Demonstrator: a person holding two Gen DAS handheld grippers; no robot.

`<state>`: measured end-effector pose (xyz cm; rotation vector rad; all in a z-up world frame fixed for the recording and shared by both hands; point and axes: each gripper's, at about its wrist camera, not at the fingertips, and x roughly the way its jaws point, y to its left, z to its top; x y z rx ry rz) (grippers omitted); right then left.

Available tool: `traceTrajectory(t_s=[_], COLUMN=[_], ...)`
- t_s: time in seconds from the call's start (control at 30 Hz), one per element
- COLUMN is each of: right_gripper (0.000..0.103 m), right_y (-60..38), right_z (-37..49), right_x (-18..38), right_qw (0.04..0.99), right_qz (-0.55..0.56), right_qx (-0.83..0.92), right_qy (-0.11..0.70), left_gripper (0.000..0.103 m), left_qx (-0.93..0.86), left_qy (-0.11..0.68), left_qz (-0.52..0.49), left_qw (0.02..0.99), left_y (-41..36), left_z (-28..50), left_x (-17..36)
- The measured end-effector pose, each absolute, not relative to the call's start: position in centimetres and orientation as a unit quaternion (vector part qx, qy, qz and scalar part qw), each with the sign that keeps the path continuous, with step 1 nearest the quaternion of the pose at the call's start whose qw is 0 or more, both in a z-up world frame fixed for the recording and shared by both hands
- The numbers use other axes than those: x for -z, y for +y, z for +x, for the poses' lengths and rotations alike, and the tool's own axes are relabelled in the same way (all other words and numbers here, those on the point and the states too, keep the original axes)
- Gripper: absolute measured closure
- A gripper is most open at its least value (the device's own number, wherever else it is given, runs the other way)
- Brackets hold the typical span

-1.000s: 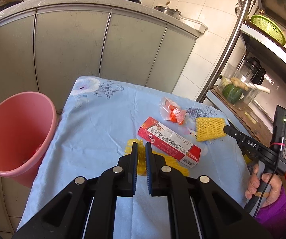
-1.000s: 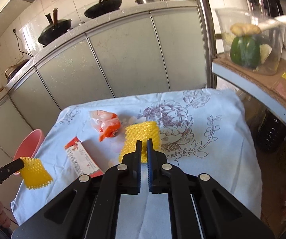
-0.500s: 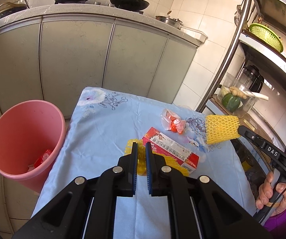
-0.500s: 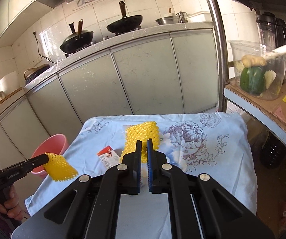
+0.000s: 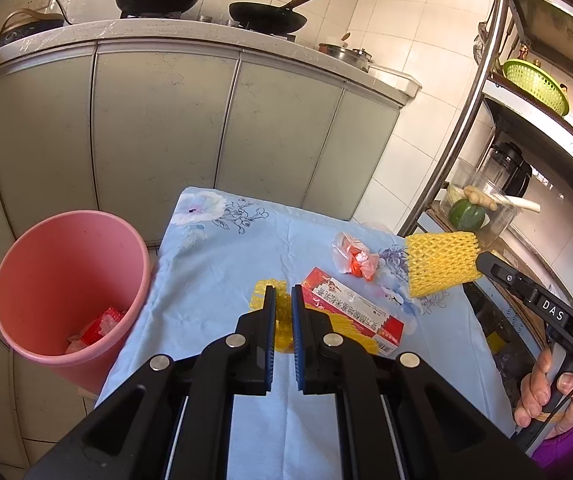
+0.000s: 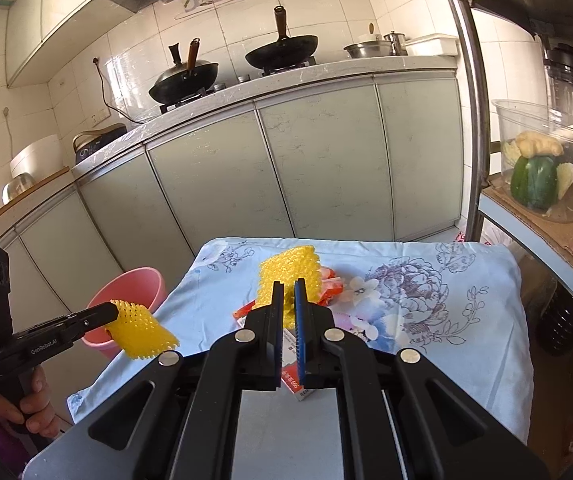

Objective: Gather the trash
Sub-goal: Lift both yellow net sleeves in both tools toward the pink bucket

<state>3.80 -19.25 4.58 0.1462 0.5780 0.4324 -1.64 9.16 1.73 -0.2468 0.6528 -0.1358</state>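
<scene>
My left gripper (image 5: 283, 295) is shut on a yellow foam net (image 5: 282, 322) and holds it above the blue floral tablecloth (image 5: 222, 264); that net also shows in the right wrist view (image 6: 140, 334). My right gripper (image 6: 288, 286) is shut on a second yellow foam net (image 6: 288, 270), also seen in the left wrist view (image 5: 440, 262), raised over the table's right side. A red and white carton (image 5: 350, 306) and a crumpled clear and orange wrapper (image 5: 354, 256) lie on the cloth. The pink trash bin (image 5: 66, 276) stands left of the table with red scraps inside.
Grey kitchen cabinets (image 5: 166, 132) with woks on the counter stand behind the table. A metal shelf rack (image 5: 458, 140) with a clear tub of vegetables (image 6: 542, 164) stands at the right. The bin also shows in the right wrist view (image 6: 126, 292).
Both grippers have risen and pulled back, each carrying its yellow net higher above the table. The right net was lifted off the cloth. The carton and wrapper have stayed put.
</scene>
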Motion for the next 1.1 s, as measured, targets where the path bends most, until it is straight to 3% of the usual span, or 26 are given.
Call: traceTrajectory(t_s=[0.6, 1.1], right_gripper=[0.097, 0.097], right_y=[-13.5, -3.9], right_z=[5.0, 7.1], right_x=[-5.4, -5.7], right_qw=[0.923, 0.886], right_qz=[0.037, 0.023], right_qx=[-0.256, -0.346], right_qy=[0.285, 0.309], left_gripper=[0.096, 0.096], left_qx=[0.034, -0.044], left_qy=[0.297, 0.275], left_qz=[-0.141, -0.178], left_qw=[0.944, 0.944], left_y=[12.8, 20.3], left_z=[-2.8, -5.2], left_x=[-2.1, -1.6])
